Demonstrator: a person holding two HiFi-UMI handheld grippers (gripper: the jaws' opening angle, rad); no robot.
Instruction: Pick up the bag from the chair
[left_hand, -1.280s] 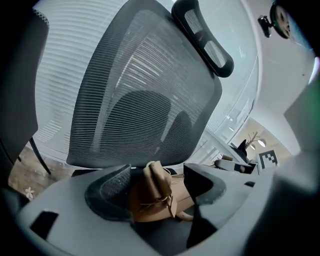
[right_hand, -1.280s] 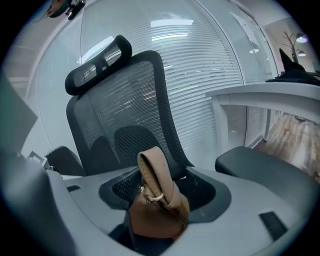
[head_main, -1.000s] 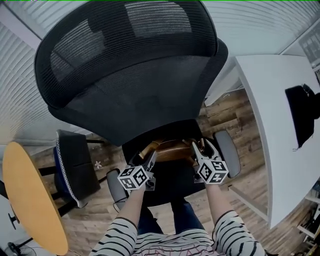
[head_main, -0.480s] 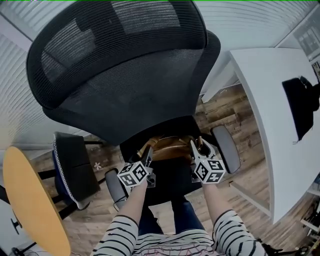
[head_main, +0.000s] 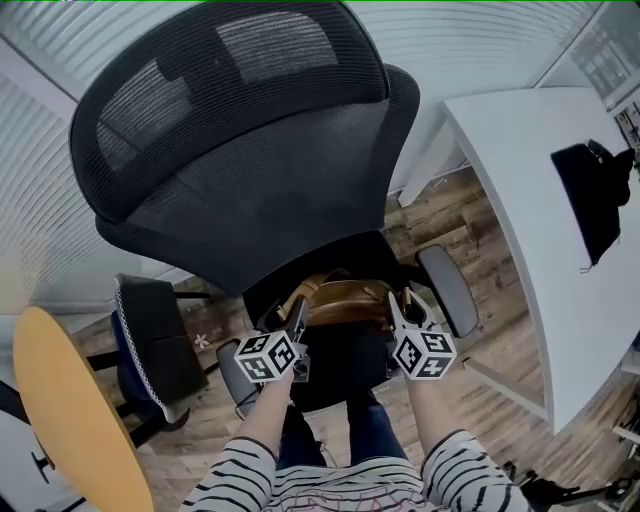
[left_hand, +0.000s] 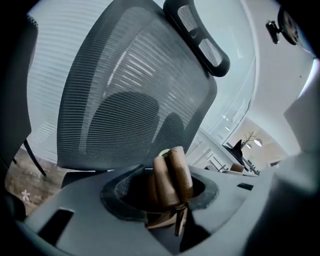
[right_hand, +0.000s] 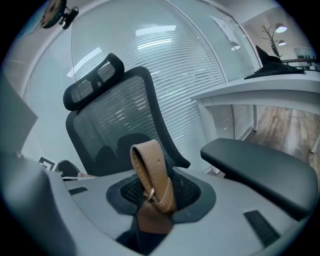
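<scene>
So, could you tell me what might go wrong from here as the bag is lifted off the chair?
1. The left gripper is shut on only a rolled handle, the right gripper on a flat strap; either could slip out under the weight of the bag.
2. The bag sits on the seat close beside the armrest, so it may snag there while rising.
3. Uneven lifting by the two grippers could tip it.

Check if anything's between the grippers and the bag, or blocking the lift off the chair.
Nothing visible. Left gripper is shut on one bag strap, right gripper on the other. The backrest rises behind the bag, an armrest sits to its right; lifting up looks clear.
</scene>
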